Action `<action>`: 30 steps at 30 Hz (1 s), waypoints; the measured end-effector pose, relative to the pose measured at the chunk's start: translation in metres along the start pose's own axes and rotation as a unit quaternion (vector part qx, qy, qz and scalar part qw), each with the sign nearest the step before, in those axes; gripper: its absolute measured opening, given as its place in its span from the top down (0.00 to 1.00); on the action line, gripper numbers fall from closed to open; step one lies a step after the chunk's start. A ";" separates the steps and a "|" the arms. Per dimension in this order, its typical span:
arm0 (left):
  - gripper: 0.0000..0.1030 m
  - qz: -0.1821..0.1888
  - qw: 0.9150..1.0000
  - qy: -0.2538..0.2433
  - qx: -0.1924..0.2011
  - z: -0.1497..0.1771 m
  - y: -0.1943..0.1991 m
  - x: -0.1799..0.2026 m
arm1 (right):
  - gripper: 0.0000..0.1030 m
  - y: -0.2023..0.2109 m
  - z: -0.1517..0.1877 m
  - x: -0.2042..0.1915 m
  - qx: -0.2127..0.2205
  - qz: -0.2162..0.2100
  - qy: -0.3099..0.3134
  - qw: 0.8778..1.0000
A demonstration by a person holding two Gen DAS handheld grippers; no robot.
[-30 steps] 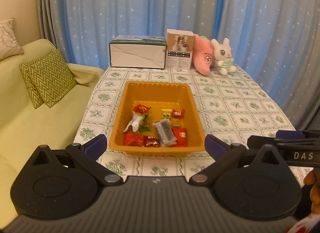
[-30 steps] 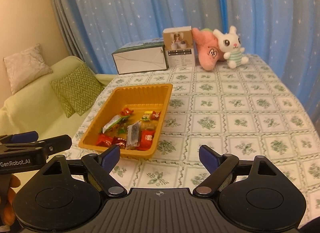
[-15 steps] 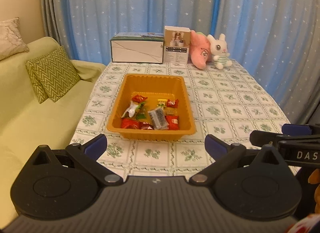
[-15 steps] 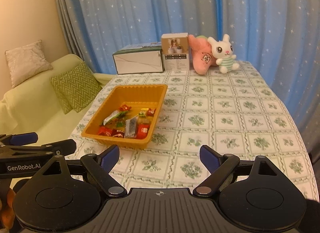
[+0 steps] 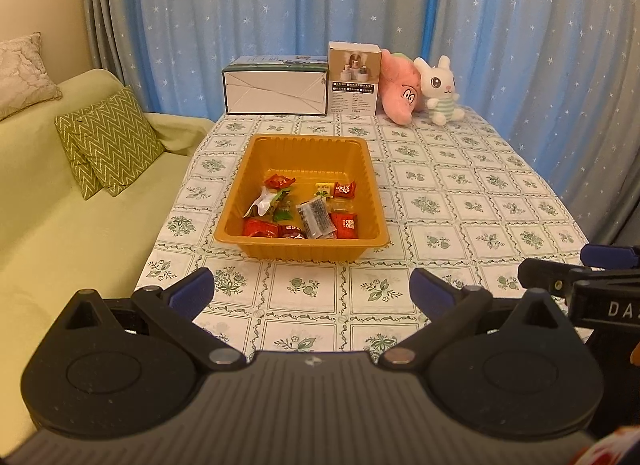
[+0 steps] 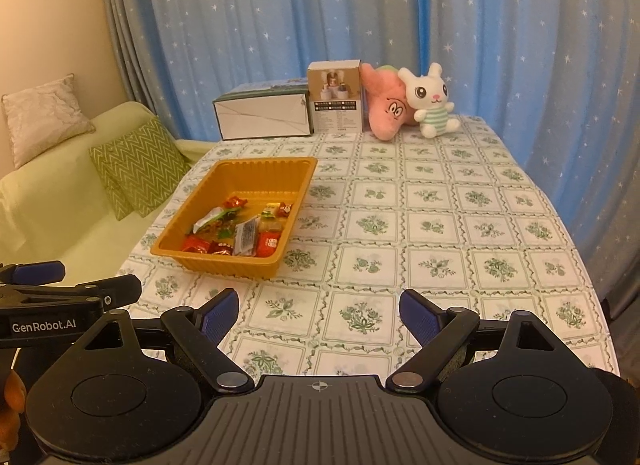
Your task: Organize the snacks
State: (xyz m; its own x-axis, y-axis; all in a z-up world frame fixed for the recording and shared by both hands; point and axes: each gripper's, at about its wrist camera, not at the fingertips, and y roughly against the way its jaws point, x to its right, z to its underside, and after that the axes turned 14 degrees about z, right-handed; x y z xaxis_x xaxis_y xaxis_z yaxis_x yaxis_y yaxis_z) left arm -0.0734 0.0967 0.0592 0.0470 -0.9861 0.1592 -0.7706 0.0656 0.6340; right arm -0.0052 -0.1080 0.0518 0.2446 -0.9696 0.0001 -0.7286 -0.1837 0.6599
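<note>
Star-print blue curtains (image 5: 280,25) back the bench (image 5: 460,201), floral cloth on top. Your left claw (image 5: 312,291) is spread wide and empty at the near edge; your right claw (image 6: 319,311) likewise. Ahead sits the orange tray (image 5: 304,145), wrapped snacks (image 5: 308,213) piled at its near end. Boxes (image 5: 276,91) and plush toys (image 5: 438,91) line the far edge.

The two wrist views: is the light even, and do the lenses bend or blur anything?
Left wrist view: warm yellowish light, the orange plastic tray sharp, blue star-patterned curtains bowed by the fisheye, corners dark. Right wrist view: same warm cast, the green-patterned tablecloth curves toward the edges; no strong glare or blur.
</note>
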 end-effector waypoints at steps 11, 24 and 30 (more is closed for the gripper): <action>0.00 0.002 1.000 -0.005 0.005 0.003 0.003 0.002 | 0.15 0.000 0.001 -0.003 0.000 -0.002 0.001 1.000; 0.00 0.001 1.000 -0.002 0.009 0.002 0.003 0.002 | 0.15 0.000 0.001 -0.005 0.000 -0.004 0.002 1.000; 0.00 0.001 1.000 -0.002 0.009 0.002 0.003 0.001 | 0.15 0.000 0.001 -0.005 0.000 -0.004 0.002 1.000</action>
State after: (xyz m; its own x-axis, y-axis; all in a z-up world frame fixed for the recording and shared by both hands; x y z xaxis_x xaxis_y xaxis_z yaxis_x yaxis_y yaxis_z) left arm -0.0774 0.0952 0.0596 0.0423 -0.9866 0.1575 -0.7822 0.0654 0.6196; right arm -0.0071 -0.1031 0.0511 0.2526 -0.9676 -0.0013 -0.7266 -0.1906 0.6601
